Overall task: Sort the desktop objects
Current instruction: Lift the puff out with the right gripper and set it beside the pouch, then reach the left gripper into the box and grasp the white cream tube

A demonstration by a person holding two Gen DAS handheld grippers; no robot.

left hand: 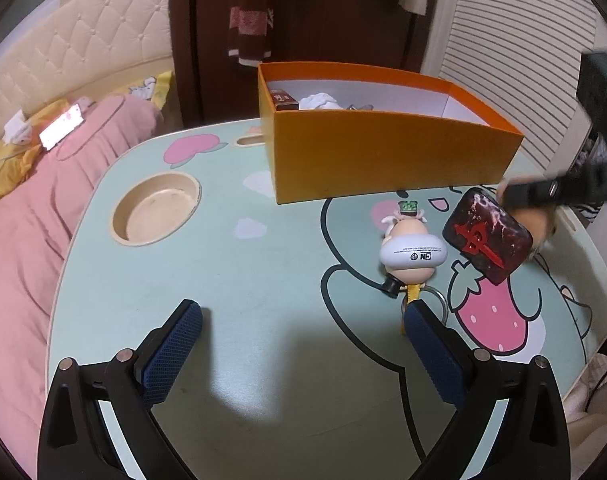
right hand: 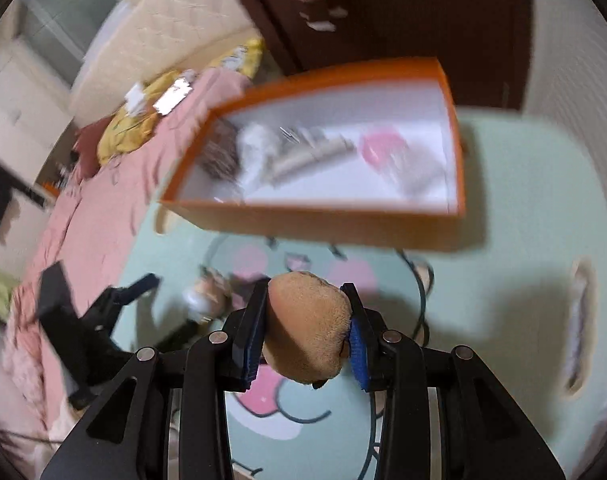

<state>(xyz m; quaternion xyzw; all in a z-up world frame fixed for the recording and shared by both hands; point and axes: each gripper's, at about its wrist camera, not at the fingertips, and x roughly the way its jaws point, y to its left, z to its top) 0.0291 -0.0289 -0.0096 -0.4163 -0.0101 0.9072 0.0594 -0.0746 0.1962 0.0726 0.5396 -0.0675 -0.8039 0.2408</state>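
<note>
Left gripper [left hand: 303, 344]: jaws spread wide with nothing between them, low over the near part of the table; its right pad sits just beside the figurine's keyring.
Right gripper [right hand: 308, 332]: jaws closed onto a tan plush [right hand: 305, 326], pads pressing both its sides, held above the table (this view is blurred).
Plush, seen from the left wrist: a tan blur at the right edge, under the dark right gripper [left hand: 543, 196]; I cannot tell there how it is held.
Box [left hand: 383, 160]: orange, open-topped, white inside, standing at the far side of the table. It already holds a dark small carton, something white and crumpled, and (in the right wrist view) a pink round thing [right hand: 383, 150].
Tile [left hand: 487, 236]: dark block with a red character, tilted, on the table's right part, near the box and just right of the figurine.
Figurine [left hand: 411, 252]: a white and pink toy lying on its side, near the middle, its yellow strap and ring toward the near edge.
Table [left hand: 183, 280]: mint green with cartoon print and a round cup recess [left hand: 155, 212] at the left.
Bed [left hand: 31, 208]: pink bedding to the left of the table.
</note>
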